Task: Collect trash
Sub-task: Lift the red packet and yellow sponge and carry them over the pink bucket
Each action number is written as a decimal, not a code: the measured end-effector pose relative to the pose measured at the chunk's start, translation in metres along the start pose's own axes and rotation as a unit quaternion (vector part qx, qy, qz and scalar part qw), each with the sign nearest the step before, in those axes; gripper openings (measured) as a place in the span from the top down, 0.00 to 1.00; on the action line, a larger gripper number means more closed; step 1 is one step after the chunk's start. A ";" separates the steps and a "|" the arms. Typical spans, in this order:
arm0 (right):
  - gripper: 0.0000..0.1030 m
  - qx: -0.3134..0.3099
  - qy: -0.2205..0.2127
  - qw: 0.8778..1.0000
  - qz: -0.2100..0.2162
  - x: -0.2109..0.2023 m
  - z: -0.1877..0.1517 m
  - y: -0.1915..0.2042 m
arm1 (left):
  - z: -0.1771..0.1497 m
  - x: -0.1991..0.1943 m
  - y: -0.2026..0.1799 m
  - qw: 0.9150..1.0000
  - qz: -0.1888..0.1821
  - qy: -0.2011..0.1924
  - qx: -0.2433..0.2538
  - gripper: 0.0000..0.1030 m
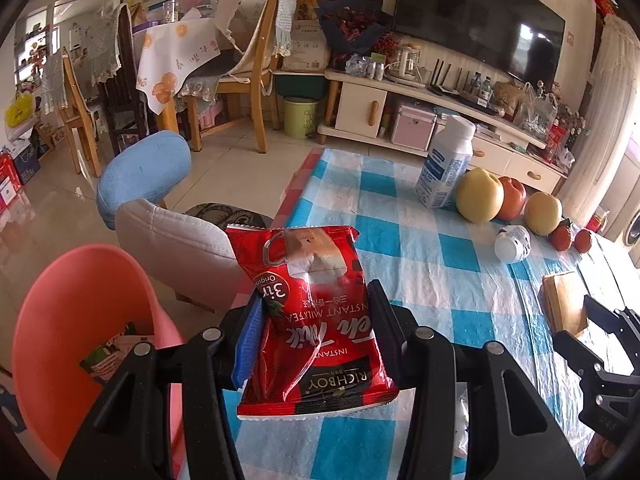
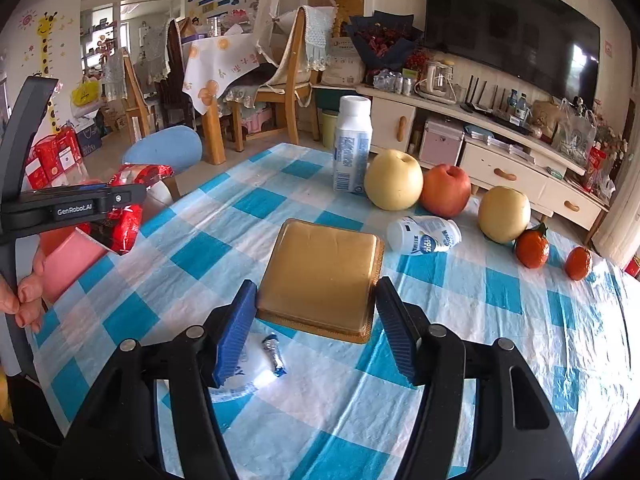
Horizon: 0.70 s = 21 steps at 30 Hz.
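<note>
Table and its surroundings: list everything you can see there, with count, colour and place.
milk tea packet: 1, red, clamped in left tool
gold tray: 1, gold, between right tool's pads, which touch its sides
upright bottle: 1, white, table's far side
lying bottle: 1, white, near fruit
pears: 2, yellow, far side
apple: 1, red, between pears
oranges: 2, right of pears
foil wrapper: 1, silver, near edge
bin: 1, pink, beside table
tablecloth: 1, blue-white check
left tool: black
right tool: black
hand: left edge
</note>
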State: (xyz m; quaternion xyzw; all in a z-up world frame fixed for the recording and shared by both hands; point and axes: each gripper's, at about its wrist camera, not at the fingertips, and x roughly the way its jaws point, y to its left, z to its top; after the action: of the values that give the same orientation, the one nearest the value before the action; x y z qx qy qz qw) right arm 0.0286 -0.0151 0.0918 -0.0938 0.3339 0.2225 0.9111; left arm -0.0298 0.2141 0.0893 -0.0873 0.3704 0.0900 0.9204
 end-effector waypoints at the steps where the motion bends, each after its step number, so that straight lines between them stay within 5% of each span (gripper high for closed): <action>1: 0.40 -0.002 -0.002 1.000 0.003 -0.001 0.001 0.005 | 0.001 -0.002 0.004 1.000 0.003 -0.002 -0.002 0.51; 21: 0.40 -0.077 -0.017 0.994 0.080 -0.001 0.028 0.134 | 0.005 -0.026 0.103 0.993 0.075 -0.020 -0.083 0.51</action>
State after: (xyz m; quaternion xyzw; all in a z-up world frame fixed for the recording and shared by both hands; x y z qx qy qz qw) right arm -0.0189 0.1119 0.1113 -0.1324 0.3064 0.3212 0.8862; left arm -0.0687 0.3123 0.1006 -0.1336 0.3489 0.1914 0.9076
